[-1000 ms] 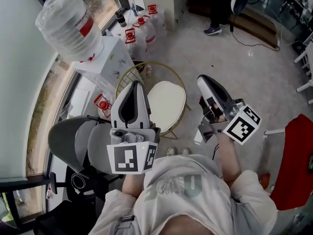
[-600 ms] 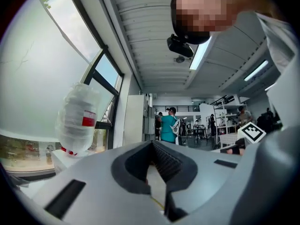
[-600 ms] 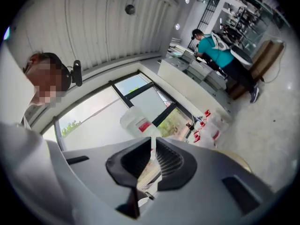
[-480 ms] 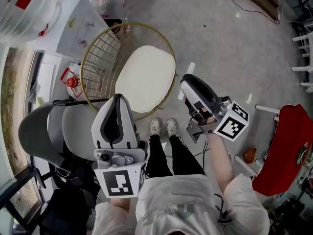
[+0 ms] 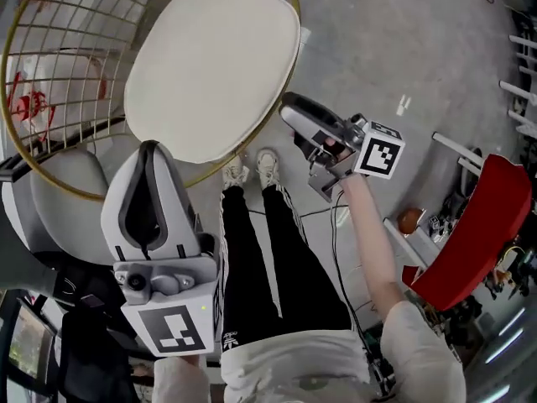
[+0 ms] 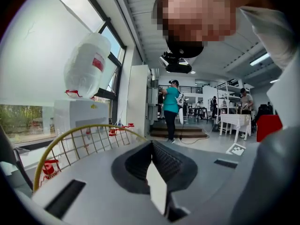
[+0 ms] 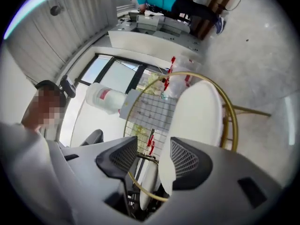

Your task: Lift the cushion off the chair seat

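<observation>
A cream oval cushion (image 5: 210, 65) lies on the seat of a gold wire chair (image 5: 50, 170). My left gripper (image 5: 151, 148) is at the lower left, its tip at the cushion's near edge. Its jaws are shut with nothing between them (image 6: 151, 146), and the chair's wire back (image 6: 89, 139) shows beyond them. My right gripper (image 5: 289, 107) hovers beside the cushion's right edge. Its jaws are opening (image 7: 154, 158). No pad touches anything, and the cushion (image 7: 199, 116) and the gold rim (image 7: 232, 121) show past the gap.
A grey office chair (image 5: 42, 217) stands left of the wire chair and a red chair (image 5: 470, 242) at the right. My legs and shoes (image 5: 252, 170) are just below the seat. A water dispenser bottle (image 6: 86, 64) stands behind the chair. A person in teal (image 6: 171, 107) stands far off.
Both grippers have sunk toward the chair, which now fills the top of the head view. The right gripper has rolled and its jaws have spread apart.
</observation>
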Available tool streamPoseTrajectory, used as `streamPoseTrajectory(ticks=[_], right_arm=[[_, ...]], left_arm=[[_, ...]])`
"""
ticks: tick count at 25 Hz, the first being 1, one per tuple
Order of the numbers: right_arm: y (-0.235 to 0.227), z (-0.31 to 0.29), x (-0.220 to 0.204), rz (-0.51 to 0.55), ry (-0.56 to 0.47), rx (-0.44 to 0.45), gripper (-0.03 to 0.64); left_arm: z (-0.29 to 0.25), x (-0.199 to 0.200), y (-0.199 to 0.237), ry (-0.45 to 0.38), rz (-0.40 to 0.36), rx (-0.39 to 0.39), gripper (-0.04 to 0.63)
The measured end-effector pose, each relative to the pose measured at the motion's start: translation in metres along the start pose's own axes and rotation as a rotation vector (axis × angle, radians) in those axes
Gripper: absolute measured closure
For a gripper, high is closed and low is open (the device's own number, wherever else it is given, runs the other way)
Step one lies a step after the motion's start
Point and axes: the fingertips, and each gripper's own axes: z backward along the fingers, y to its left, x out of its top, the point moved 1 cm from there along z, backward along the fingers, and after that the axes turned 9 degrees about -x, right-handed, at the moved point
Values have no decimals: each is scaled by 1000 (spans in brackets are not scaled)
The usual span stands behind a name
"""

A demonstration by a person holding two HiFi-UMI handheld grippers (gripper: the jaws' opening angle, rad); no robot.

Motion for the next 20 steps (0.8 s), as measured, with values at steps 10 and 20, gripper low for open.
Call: streamPoseTrajectory(ticks=[10, 20], right_arm=[[-84, -9, -47, -209, 31, 17, 388], [-89, -51, -51, -283, 49, 46, 388]], left_arm=[[-15, -45, -3, 2, -10, -18, 583], [-11, -50, -1, 10, 12, -1, 583]])
